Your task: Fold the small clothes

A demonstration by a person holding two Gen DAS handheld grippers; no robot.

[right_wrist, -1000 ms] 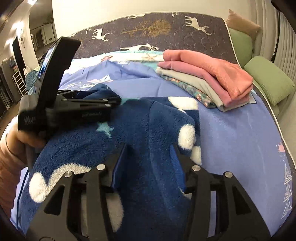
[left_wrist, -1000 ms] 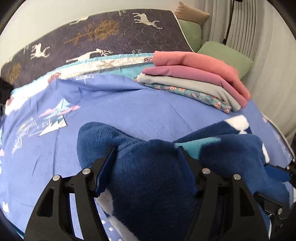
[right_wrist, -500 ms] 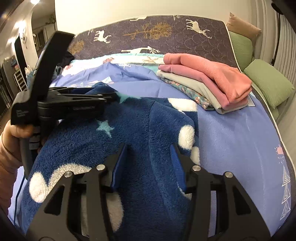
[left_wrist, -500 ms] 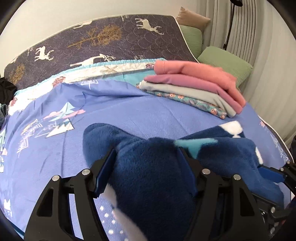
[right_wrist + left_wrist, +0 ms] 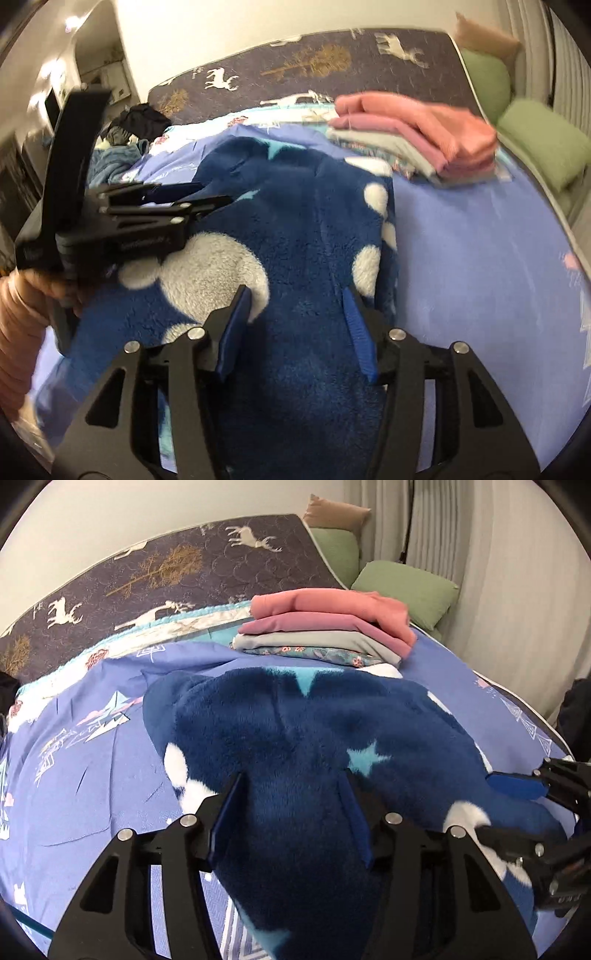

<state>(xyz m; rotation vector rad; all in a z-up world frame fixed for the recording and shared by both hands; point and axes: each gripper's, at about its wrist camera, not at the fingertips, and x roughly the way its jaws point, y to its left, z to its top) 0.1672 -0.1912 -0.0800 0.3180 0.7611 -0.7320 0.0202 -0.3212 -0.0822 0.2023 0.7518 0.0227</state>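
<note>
A dark blue fleece garment (image 5: 303, 731) with white spots and pale blue stars lies on the blue bedspread (image 5: 92, 775); it also fills the right wrist view (image 5: 295, 229). My left gripper (image 5: 295, 794) is shut on a thick fold of its near edge. My right gripper (image 5: 295, 314) is shut on another fold of the same garment. The right gripper shows at the right edge of the left wrist view (image 5: 524, 786). The left gripper shows at the left of the right wrist view (image 5: 177, 203).
A stack of folded clothes (image 5: 325, 627), pink on top, sits beyond the garment. Green pillows (image 5: 406, 587) lie by the curtain at the right. A dark deer-print mattress (image 5: 166, 572) leans at the back. Loose dark clothes (image 5: 140, 122) lie far left.
Both grippers have carried the garment's held edge forward toward the folded stack, so it now lies spread further over the bedspread. The right wrist view is motion-blurred.
</note>
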